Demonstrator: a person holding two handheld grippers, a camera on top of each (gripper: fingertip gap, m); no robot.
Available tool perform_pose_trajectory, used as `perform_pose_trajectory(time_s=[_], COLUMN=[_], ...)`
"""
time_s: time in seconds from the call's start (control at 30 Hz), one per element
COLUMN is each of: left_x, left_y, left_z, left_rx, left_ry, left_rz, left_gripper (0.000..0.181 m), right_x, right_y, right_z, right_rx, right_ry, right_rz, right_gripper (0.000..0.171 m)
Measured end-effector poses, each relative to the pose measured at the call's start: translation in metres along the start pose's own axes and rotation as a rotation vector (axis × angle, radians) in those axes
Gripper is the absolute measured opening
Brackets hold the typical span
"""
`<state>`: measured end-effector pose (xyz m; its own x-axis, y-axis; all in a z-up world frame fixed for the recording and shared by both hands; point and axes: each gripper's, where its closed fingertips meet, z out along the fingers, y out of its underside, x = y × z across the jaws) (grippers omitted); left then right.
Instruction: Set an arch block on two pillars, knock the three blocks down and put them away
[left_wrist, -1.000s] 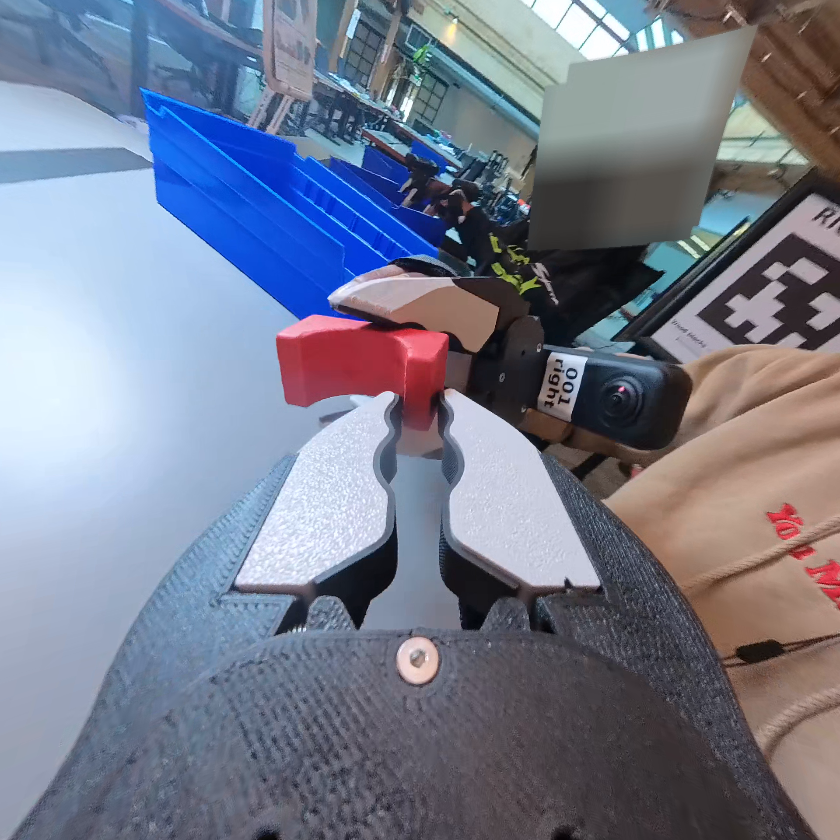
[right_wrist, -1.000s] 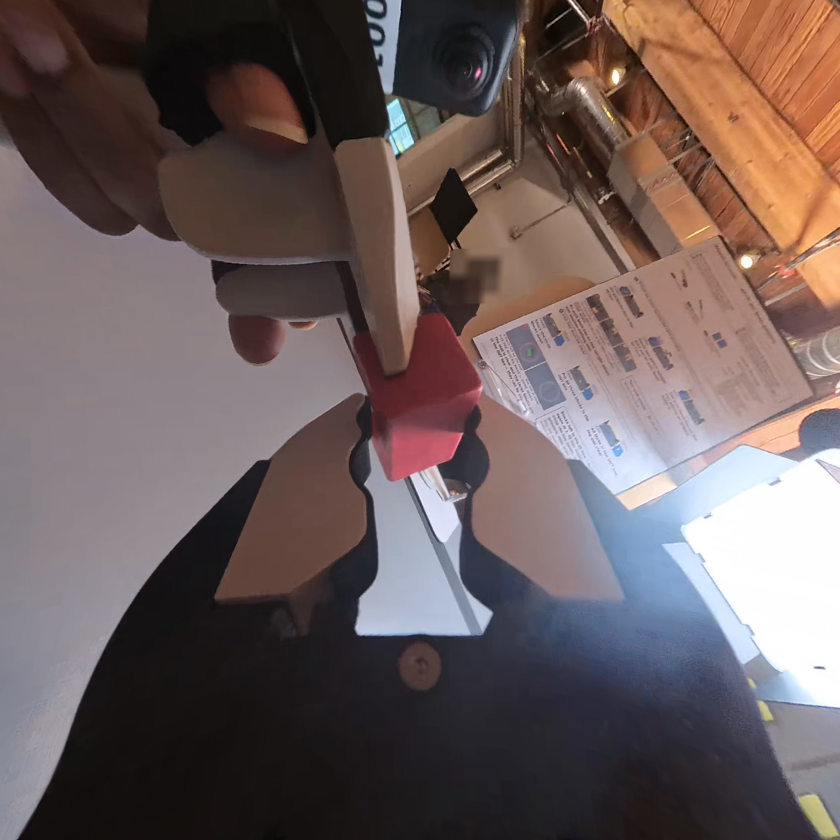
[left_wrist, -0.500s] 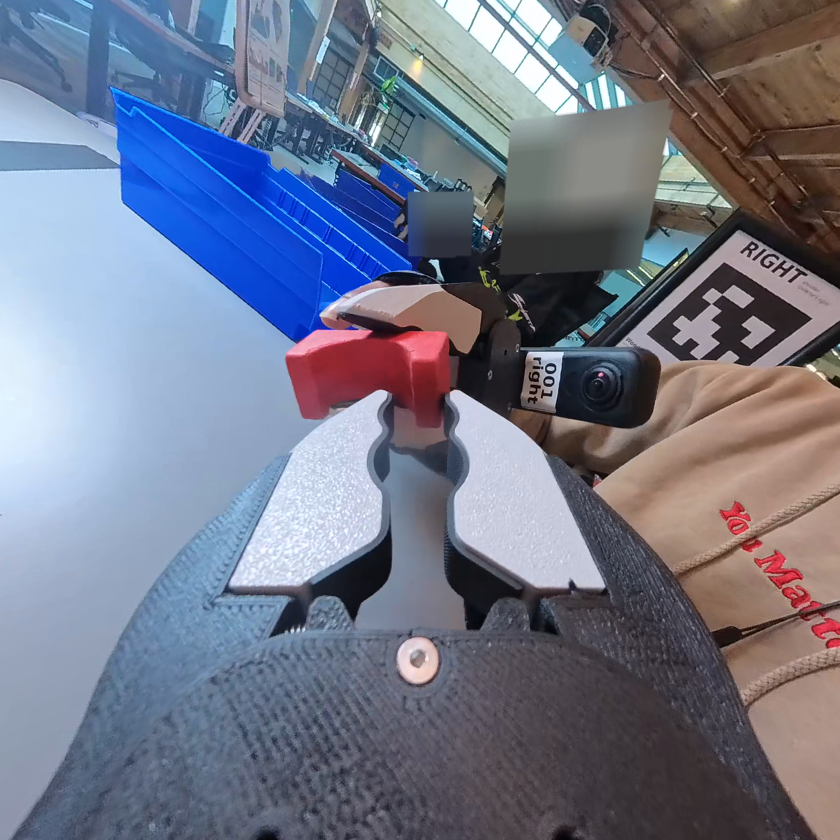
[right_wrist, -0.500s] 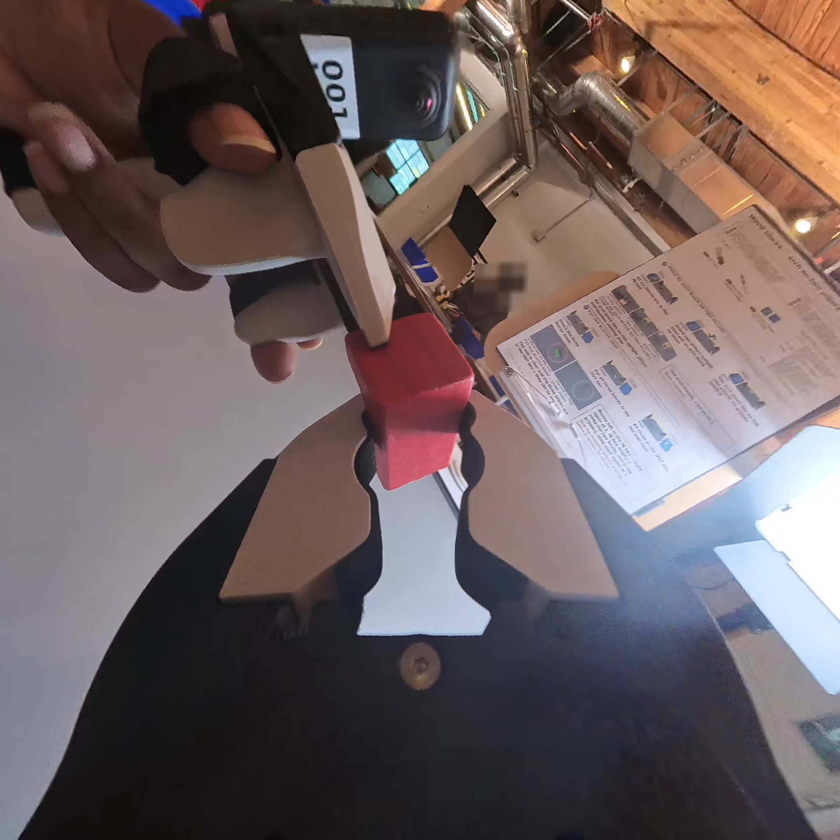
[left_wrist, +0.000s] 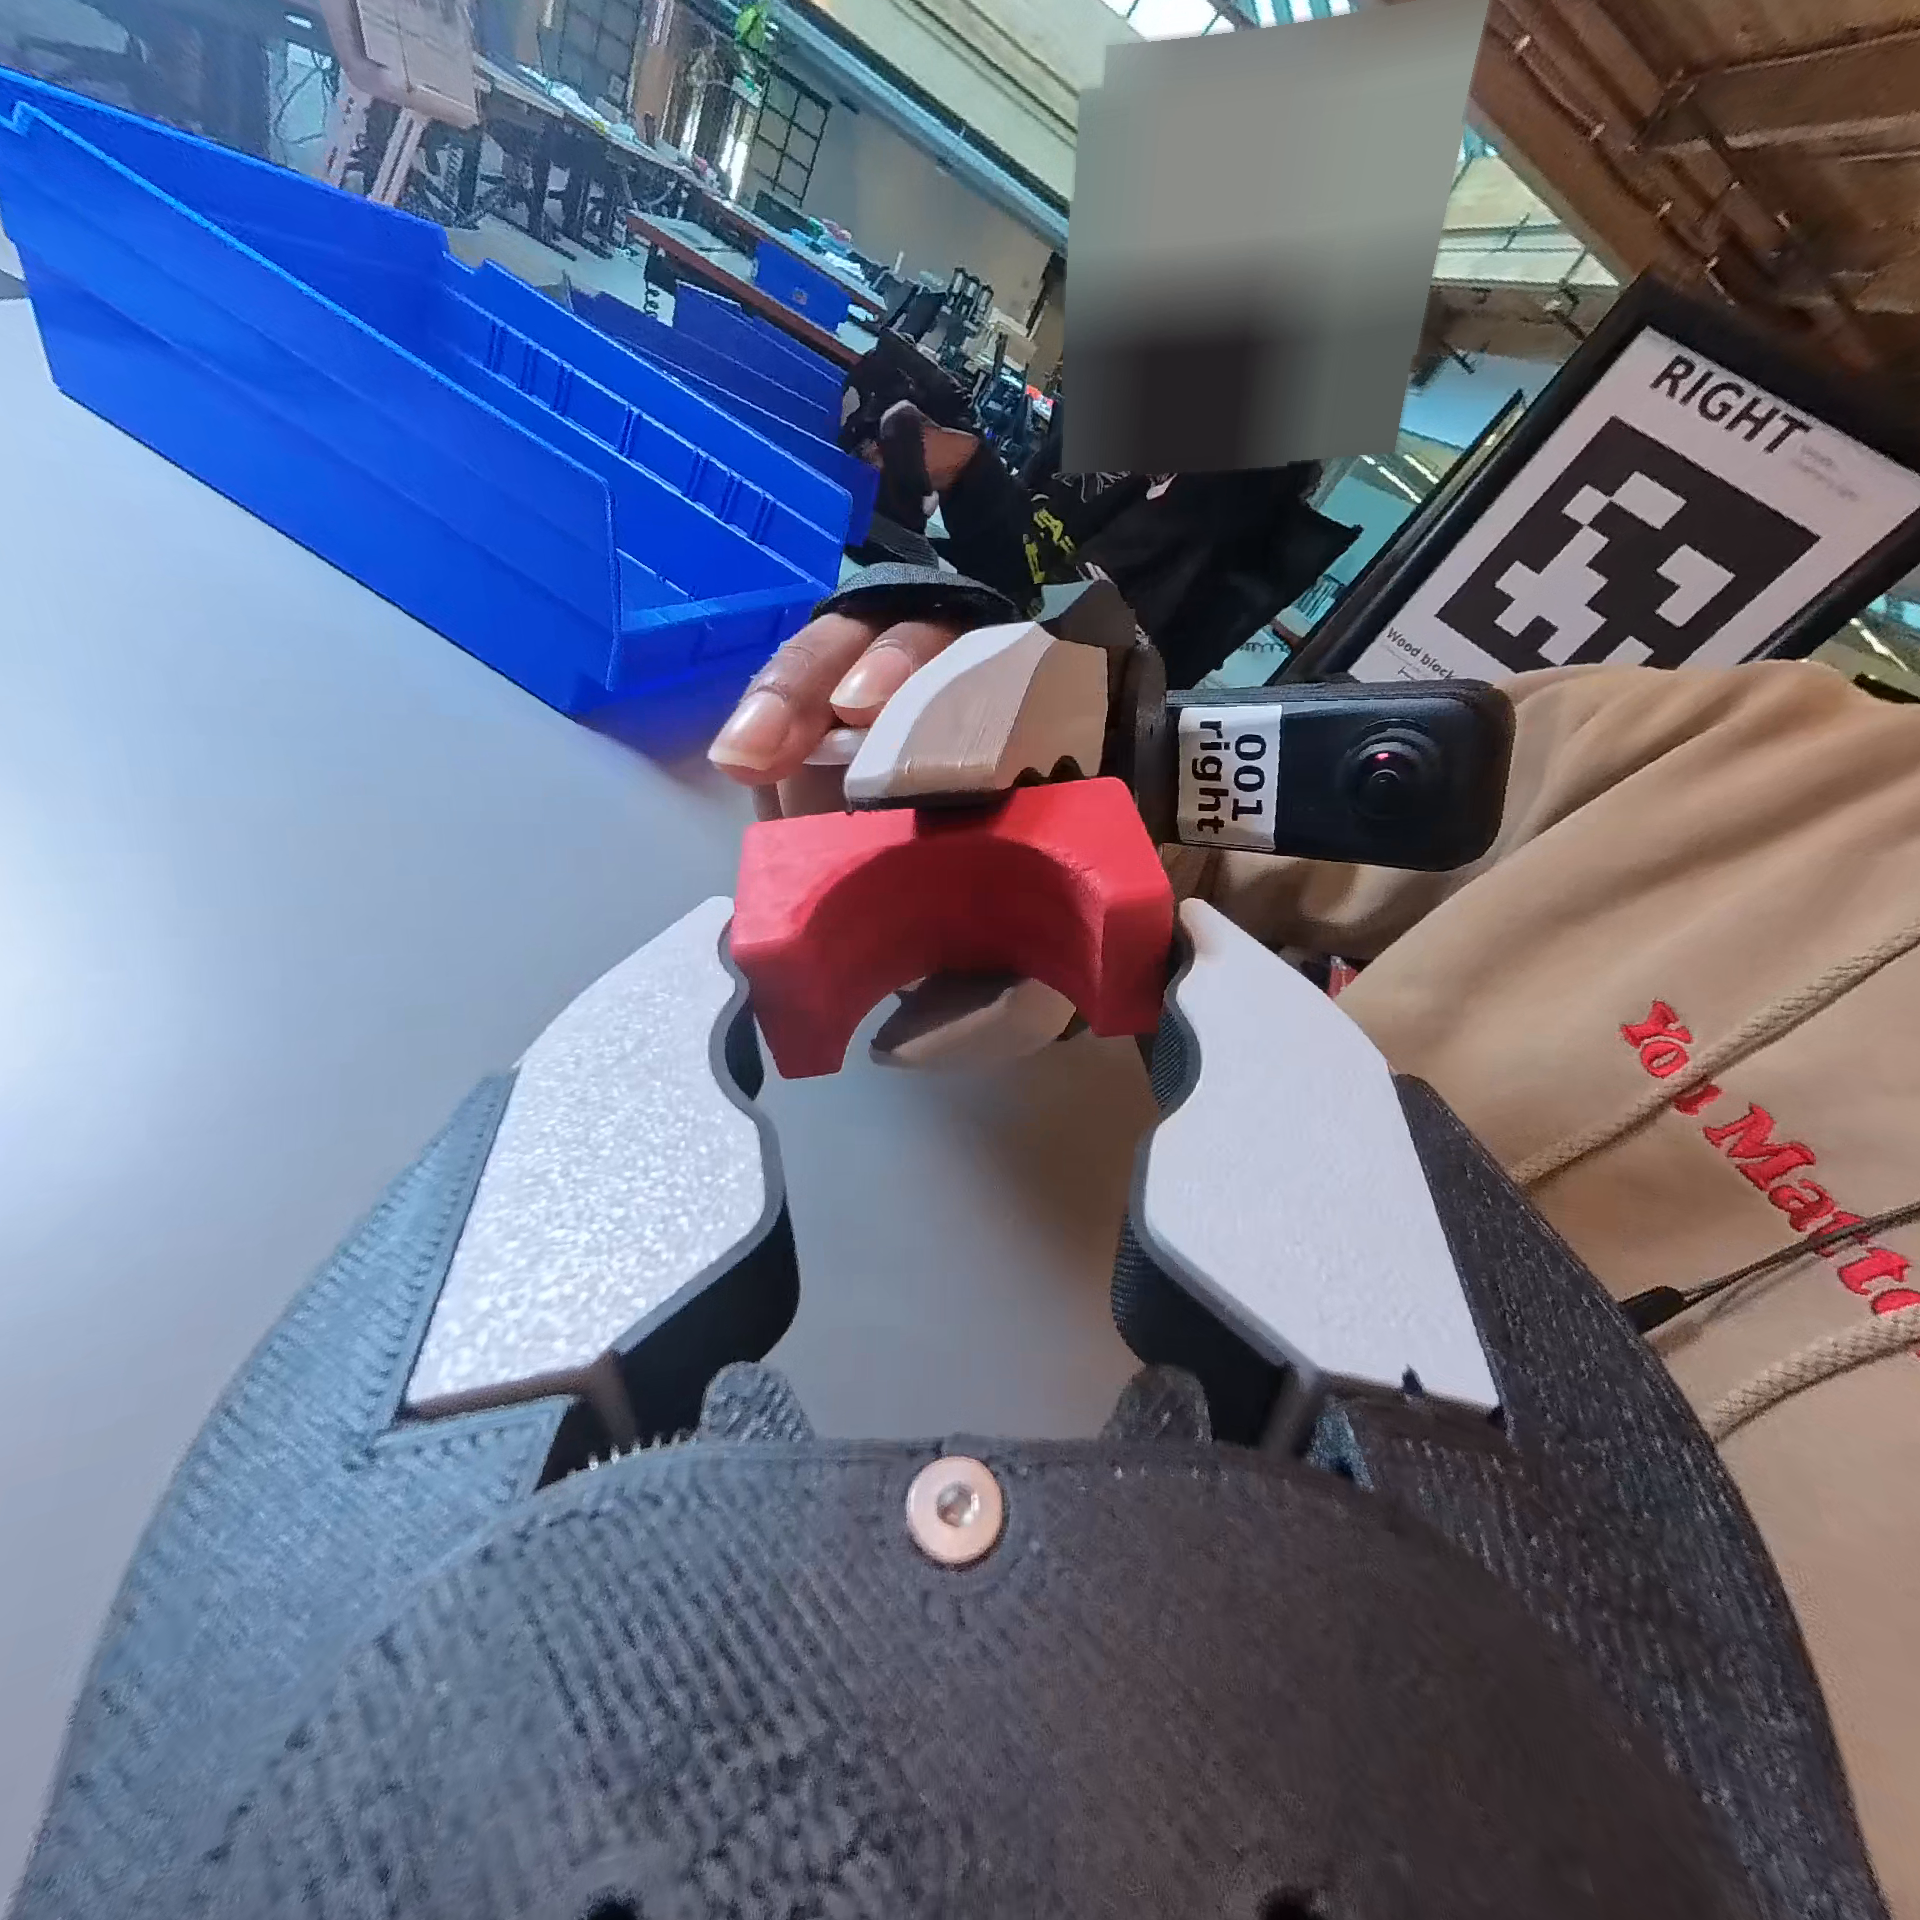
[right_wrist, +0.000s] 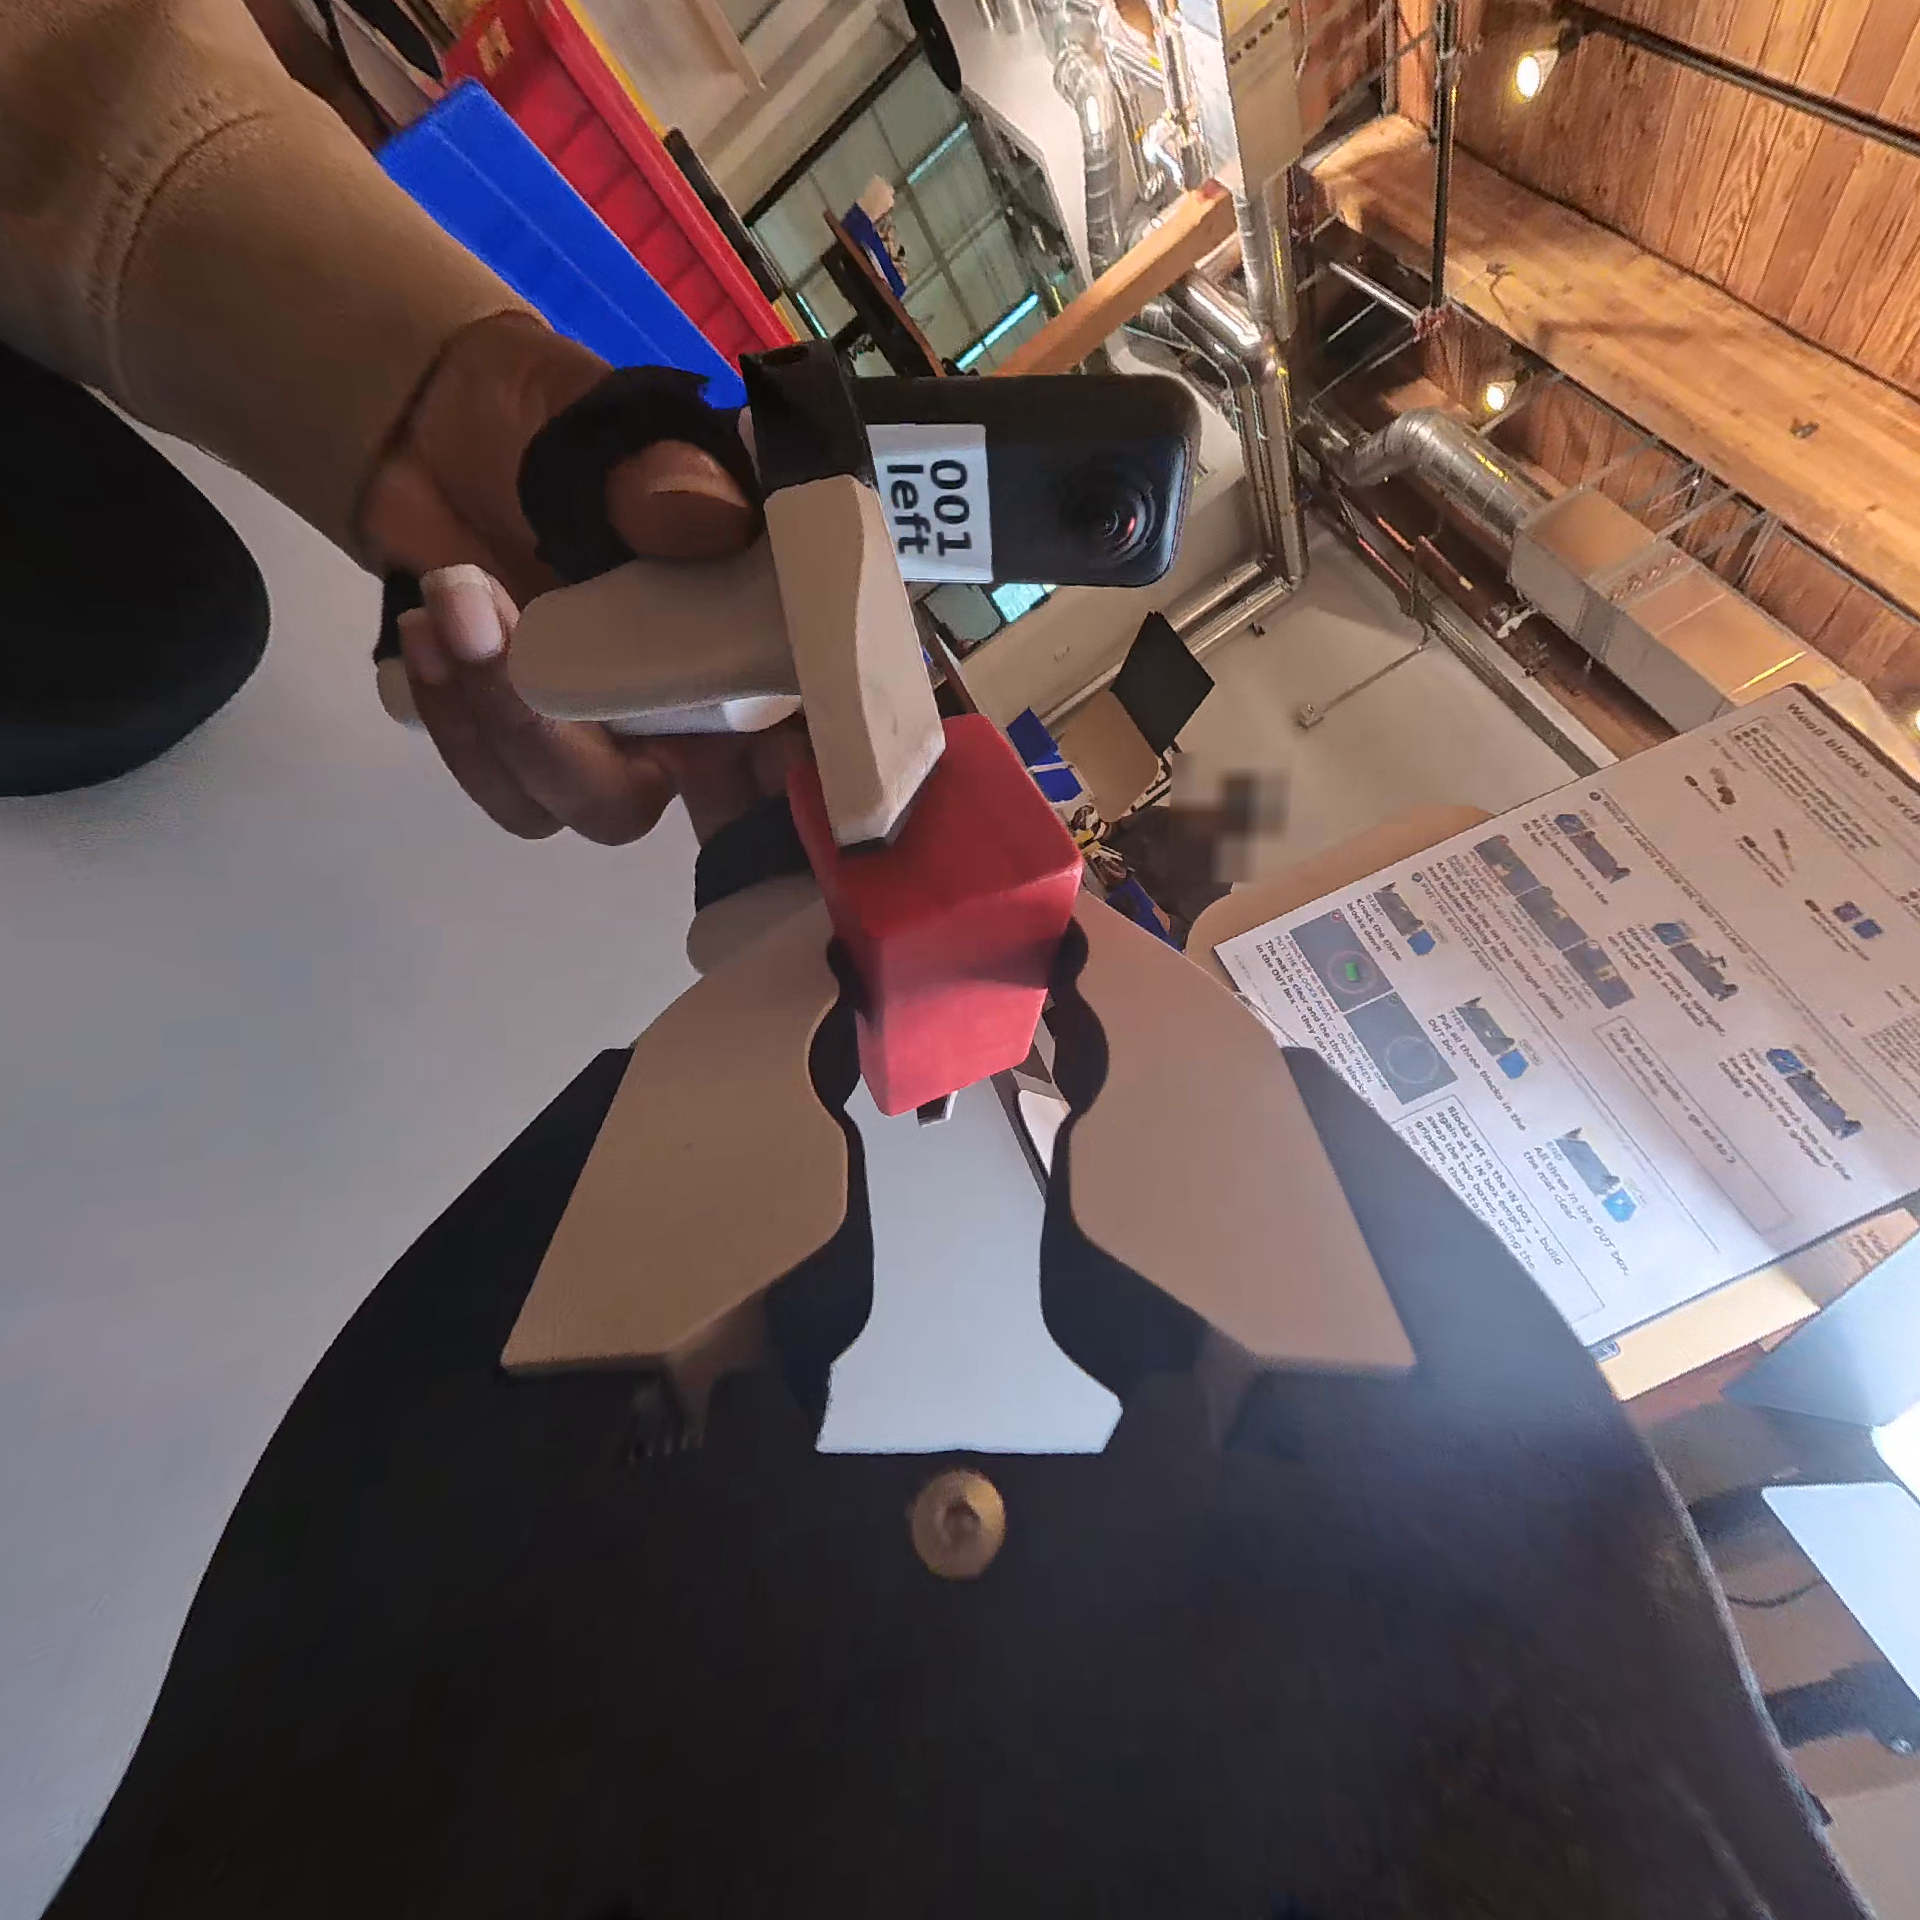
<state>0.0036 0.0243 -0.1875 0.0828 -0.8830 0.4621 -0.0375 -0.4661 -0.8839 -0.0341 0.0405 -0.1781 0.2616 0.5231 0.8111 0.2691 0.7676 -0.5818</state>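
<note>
The red arch block (left_wrist: 940, 925) hangs in the air above the pale tabletop (left_wrist: 260, 883), its hollow turned toward the left wrist camera, and both tools have a part in it. The right gripper (right_wrist: 954, 971) clamps it across the narrow thickness, jaws drawn in tight on the two flat faces; I judge this the bearing grip. The left gripper (left_wrist: 951, 971) stands wide, spanning the arch's full length with a fingertip just beside each end; whether those tips press or merely bracket the block, I cannot tell. Held this way, it reads as a mid-air handover or re-grip, probably so the arch can be carried by its ends and set down level. No pillars show in either view. Beyond the arch, well apart, blue bins (left_wrist: 416, 416) lie on the table.
</note>
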Motion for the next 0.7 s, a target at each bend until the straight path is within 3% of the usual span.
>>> perform_pose_trajectory(time_s=[0.23, 0.37, 0.5, 0.57, 0.63, 0.7], left_x=[-0.006, -0.01, -0.018, -0.043, -0.068, -0.091], left_y=[-0.001, -0.037, -0.072, -0.082, -0.066, -0.037], left_z=[-0.004, -0.042, -0.128, -0.199, -0.278, -0.348], left_rx=[-0.035, 0.032, -0.058, -0.131, -0.302, -0.436], left_ry=[-0.079, -0.246, -0.61, -0.923, -1.184, -1.345], left_rz=[0.036, 0.07, 0.195, 0.173, 0.072, -0.078], left_gripper=[0.074, 0.074, 0.074, 0.074, 0.075, 0.075], right_x=[0.003, 0.023, 0.054, 0.068, 0.081, 0.087], right_y=[0.009, 0.023, 0.053, 0.069, 0.08, 0.089], right_z=[0.002, -0.003, -0.008, -0.014, -0.022, -0.03], right_rx=[-0.038, -0.093, -0.213, -0.276, -0.315, -0.344], right_ry=[0.007, 0.052, 0.117, 0.152, 0.197, 0.223], right_rz=[-0.004, 0.033, 0.118, 0.195, 0.279, 0.348], right_gripper=[0.043, 0.045, 0.041, 0.041, 0.037, 0.036])
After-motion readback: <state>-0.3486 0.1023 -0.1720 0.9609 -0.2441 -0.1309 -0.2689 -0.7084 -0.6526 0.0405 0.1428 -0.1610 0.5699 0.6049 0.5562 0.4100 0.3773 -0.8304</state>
